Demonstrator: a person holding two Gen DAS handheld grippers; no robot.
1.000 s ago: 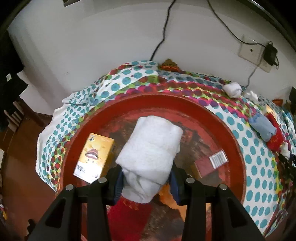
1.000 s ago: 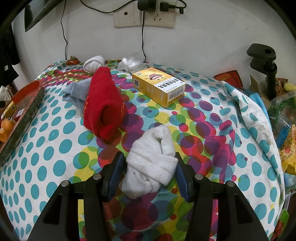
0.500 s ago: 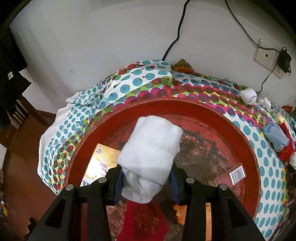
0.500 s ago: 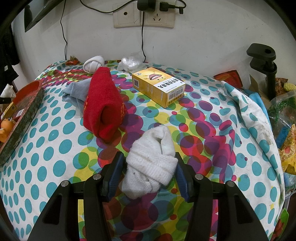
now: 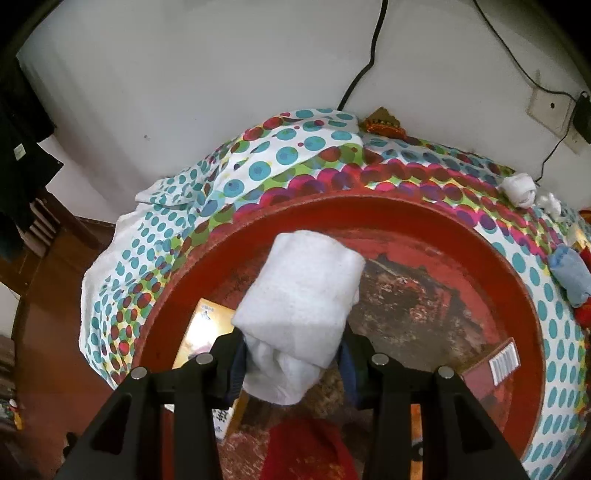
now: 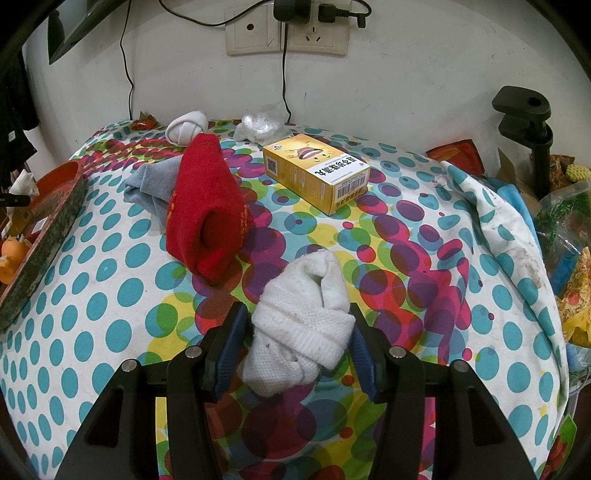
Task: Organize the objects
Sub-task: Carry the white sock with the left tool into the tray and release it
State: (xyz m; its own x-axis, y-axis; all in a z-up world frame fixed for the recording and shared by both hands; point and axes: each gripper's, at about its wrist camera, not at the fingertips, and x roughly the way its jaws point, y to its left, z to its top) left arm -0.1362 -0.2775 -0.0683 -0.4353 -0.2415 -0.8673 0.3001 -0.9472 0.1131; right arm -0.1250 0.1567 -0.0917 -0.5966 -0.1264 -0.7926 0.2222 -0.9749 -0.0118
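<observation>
1. Presently, the left gripper [image 5: 293, 363] points steeply down over the round red tray [image 5: 413, 210], its jaws closed narrowly on a folded white towel bundle [image 5: 301, 299] that stands up between the blue pads and is carried above the tray floor.
2. Inside the tray, left to right: a yellow box [image 5: 201, 332] partly hidden by the left finger, a red knitted item [image 5: 306, 450] at the lower edge, and a dark red carton with a barcode label [image 5: 491, 363]. The tray floor is worn and mottled dark.
3. The tray sits on a dotted tablecloth [image 5: 258, 173] that drapes over the table edge; a white wall with a black cable [image 5: 369, 59] stands behind.
4. The right gripper [image 6: 295, 349] also points down, low over the cloth, jaws closed on a rolled white knit sock [image 6: 306, 325] with ribbed texture; the sock rests on the cloth between the pads.
5. In the right wrist view, left to right: the tray's rim at the far left, a grey-blue cloth [image 6: 147, 188], a red knitted sock [image 6: 207, 225] lying partly over it, a knotted white sock ball [image 6: 186, 127] near the wall, crumpled clear plastic [image 6: 258, 125], and a yellow carton [image 6: 317, 171] lying flat.
6. A wall socket with a plugged charger [image 6: 288, 29] is mounted above; a black clamp stand [image 6: 524, 129] is at the right.
</observation>
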